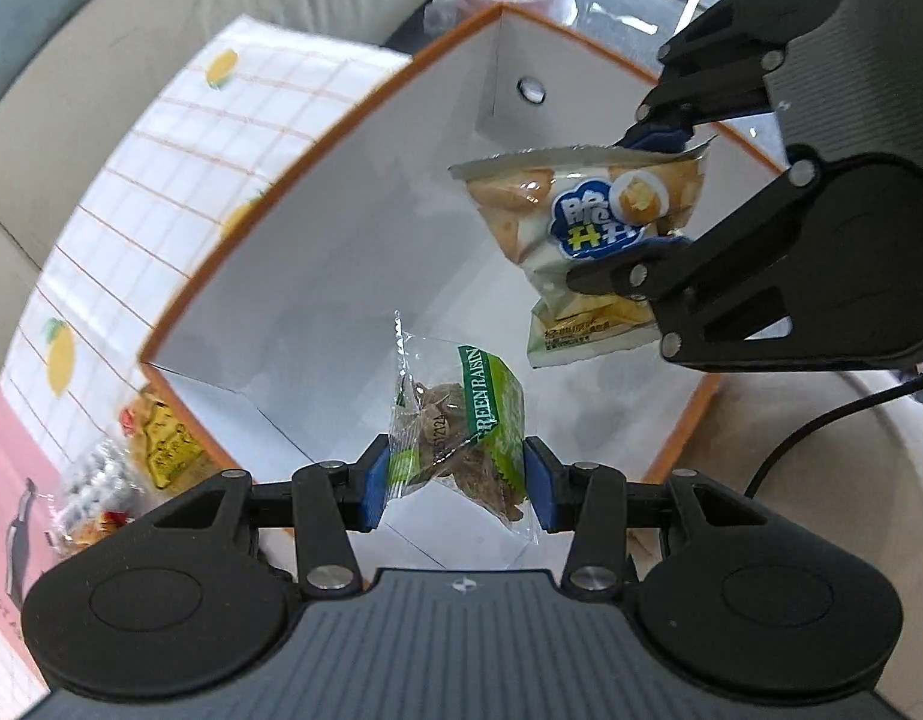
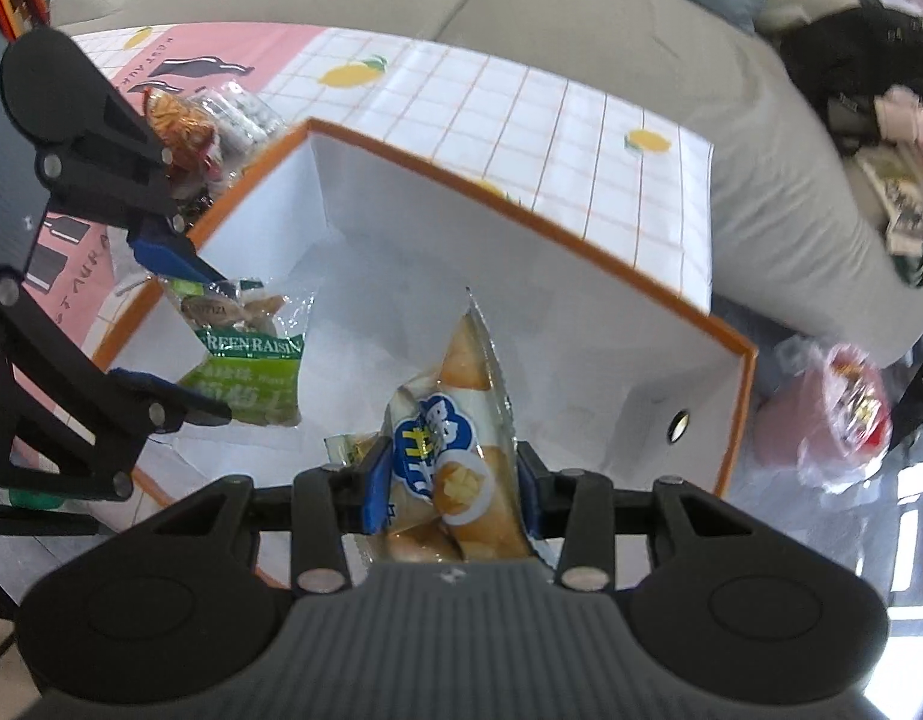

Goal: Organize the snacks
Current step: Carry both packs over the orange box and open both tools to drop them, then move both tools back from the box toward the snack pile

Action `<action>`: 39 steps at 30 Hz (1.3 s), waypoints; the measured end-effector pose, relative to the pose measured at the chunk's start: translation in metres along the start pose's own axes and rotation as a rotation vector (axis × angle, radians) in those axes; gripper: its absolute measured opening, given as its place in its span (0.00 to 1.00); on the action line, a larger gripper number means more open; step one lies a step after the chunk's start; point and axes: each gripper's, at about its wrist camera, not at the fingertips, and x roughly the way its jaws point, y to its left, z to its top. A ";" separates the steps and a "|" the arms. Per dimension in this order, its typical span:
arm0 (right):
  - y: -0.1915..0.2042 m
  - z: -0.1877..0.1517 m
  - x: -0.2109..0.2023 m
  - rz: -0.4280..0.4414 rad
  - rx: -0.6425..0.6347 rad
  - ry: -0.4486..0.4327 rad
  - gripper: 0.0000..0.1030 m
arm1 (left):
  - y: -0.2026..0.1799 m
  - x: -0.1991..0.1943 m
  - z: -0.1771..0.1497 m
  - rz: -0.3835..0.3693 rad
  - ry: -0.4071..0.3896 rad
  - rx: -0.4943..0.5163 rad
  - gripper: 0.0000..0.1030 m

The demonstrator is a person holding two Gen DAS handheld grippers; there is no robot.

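I have both packets over the open box: left gripper clamps the raisins, right gripper the puffs. Next, I lower and let go inside.

Both views are brightly and evenly lit by daylight. Strong fisheye bending is seen at all edges. Motion blur is found on the tablecloth at 10 o'clock, and glare on the floor at 4 o'clock (shadows stay soft).
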 end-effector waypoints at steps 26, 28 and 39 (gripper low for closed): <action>-0.006 0.001 0.034 0.012 0.087 0.053 0.62 | -0.004 0.023 0.000 -0.011 0.048 0.007 0.60; -0.004 0.002 0.028 -0.002 0.085 0.044 0.68 | -0.004 0.013 -0.004 -0.007 0.029 0.008 0.65; 0.019 0.008 -0.014 -0.042 0.064 0.006 0.86 | -0.002 -0.049 -0.031 0.033 -0.052 -0.012 0.71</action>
